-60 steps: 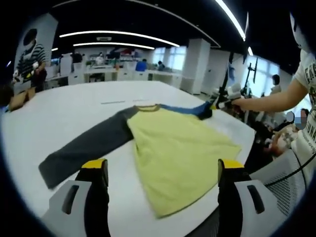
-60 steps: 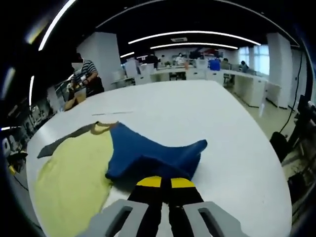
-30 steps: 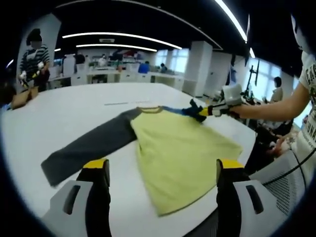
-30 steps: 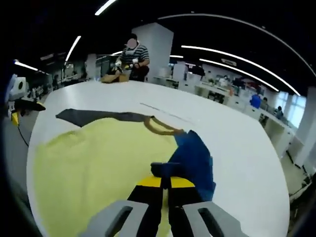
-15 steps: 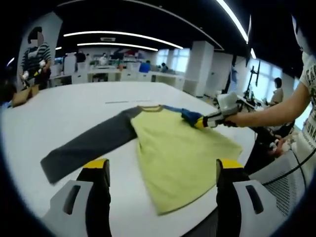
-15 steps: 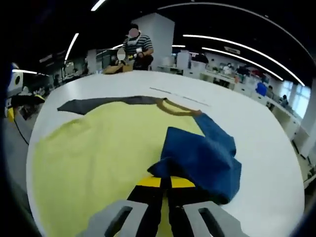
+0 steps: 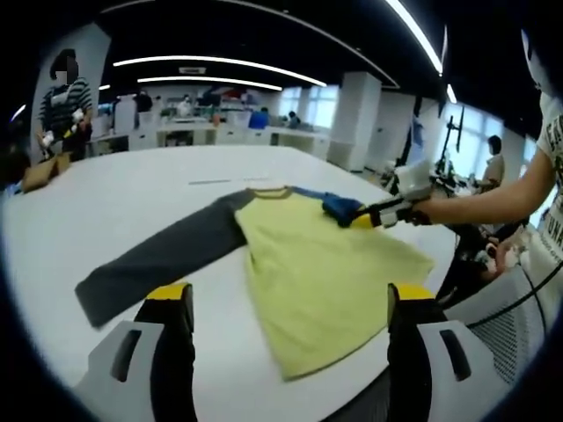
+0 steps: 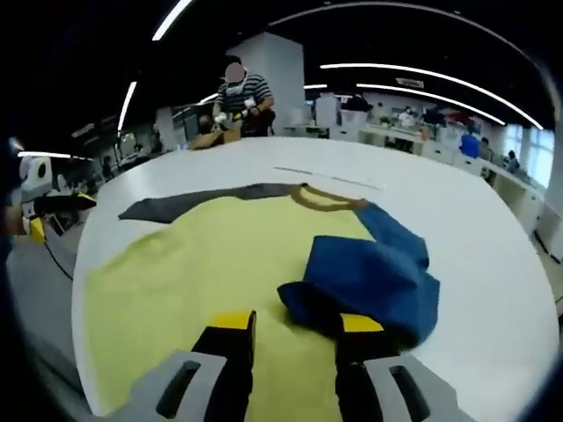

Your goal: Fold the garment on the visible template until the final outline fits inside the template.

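Observation:
A long-sleeved shirt lies flat on the white table (image 7: pixel 132 189). Its yellow body (image 7: pixel 317 264) faces me, and its grey sleeve (image 7: pixel 158 259) stretches out to the left. The blue sleeve (image 7: pixel 339 207) is folded in over the body near the collar (image 8: pixel 330 195). My left gripper (image 7: pixel 288 299) hangs open above the table's near edge, short of the shirt's hem. My right gripper (image 8: pixel 296 323) stands open just behind the blue sleeve (image 8: pixel 369 281), with nothing between its fingers. It also reaches in from the right (image 7: pixel 361 220) in the left gripper view.
A thin line (image 8: pixel 330 178) is marked on the table beyond the collar. A person in a striped shirt (image 8: pixel 239 92) stands at the far side by a cardboard box. An arm (image 7: pixel 493 198) holds the right gripper. A chair (image 7: pixel 510 308) stands off the table's right edge.
My right gripper carried the blue sleeve in over the yellow body, then opened and let it go. The left gripper stayed open and still.

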The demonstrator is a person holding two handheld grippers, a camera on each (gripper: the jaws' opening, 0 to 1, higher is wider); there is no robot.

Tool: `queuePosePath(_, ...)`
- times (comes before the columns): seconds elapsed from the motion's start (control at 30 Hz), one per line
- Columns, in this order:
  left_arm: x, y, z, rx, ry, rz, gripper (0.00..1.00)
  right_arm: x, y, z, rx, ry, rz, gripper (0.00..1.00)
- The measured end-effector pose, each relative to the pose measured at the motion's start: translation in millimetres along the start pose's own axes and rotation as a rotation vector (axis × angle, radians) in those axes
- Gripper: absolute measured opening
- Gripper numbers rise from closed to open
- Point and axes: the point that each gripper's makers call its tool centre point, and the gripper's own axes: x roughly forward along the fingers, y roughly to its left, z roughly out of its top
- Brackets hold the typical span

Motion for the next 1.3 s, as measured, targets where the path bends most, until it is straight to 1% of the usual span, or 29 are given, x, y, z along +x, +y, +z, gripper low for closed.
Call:
queuePosePath(0.13, 0.1, -2.6, -0.3, 0.006, 0.005, -0.004, 0.88, -15.2, -4.8, 7.0, 0.020, -0.024, -0.003, 0.38)
queuePosePath(0.2, 0.1, -4.0, 0.0, 0.007, 0.004, -0.005, 0.88, -25.0, -14.2, 13.9, 0.063, -0.053, -0.024, 0.38)
queuePosePath(0.27, -0.1, -4.7, 0.0, 0.007, 0.004, -0.004, 0.88, -32.3, -23.8, 19.3, 0.081, -0.072, -0.046, 0.37)
queuePosePath(0.33, -0.7, -5.3, -0.2, 0.006, 0.002, -0.003, 0.87, -37.6, -34.0, 24.8, 0.114, -0.096, -0.059, 0.36)
queuePosePath(0.4, -1.3, -5.5, -1.3, 0.006, 0.004, -0.004, 0.87, -40.9, -43.6, 26.9, 0.124, -0.106, -0.078, 0.35)
queuePosePath(0.6, -3.2, -5.5, -1.8, 0.008, 0.007, -0.004, 0.87, -43.8, -75.4, 21.3, 0.154, -0.085, -0.143, 0.32)
queuePosePath(0.73, -4.3, -4.2, -2.9, 0.014, 0.016, -0.003, 0.87, -43.8, -89.5, 19.7, 0.179, -0.078, -0.184, 0.29)
queuePosePath(0.83, -4.2, -2.7, -2.2, 0.011, 0.013, 0.001, 0.87, -41.4, -99.3, 13.9, 0.196, -0.044, -0.220, 0.27)
queuePosePath(1.0, -4.2, -1.9, -3.8, 0.016, 0.020, 0.001, 0.87, -32.7, -103.5, 10.3, 0.214, -0.025, -0.229, 0.25)
queuePosePath(1.13, -5.5, 0.1, -4.8, 0.020, 0.028, 0.006, 0.87, -20.9, -103.5, 2.9, 0.205, 0.017, -0.234, 0.24)
queuePosePath(1.3, -6.7, 2.3, -4.2, 0.025, 0.033, 0.011, 0.87, -12.8, -103.9, -2.9, 0.208, 0.042, -0.245, 0.22)
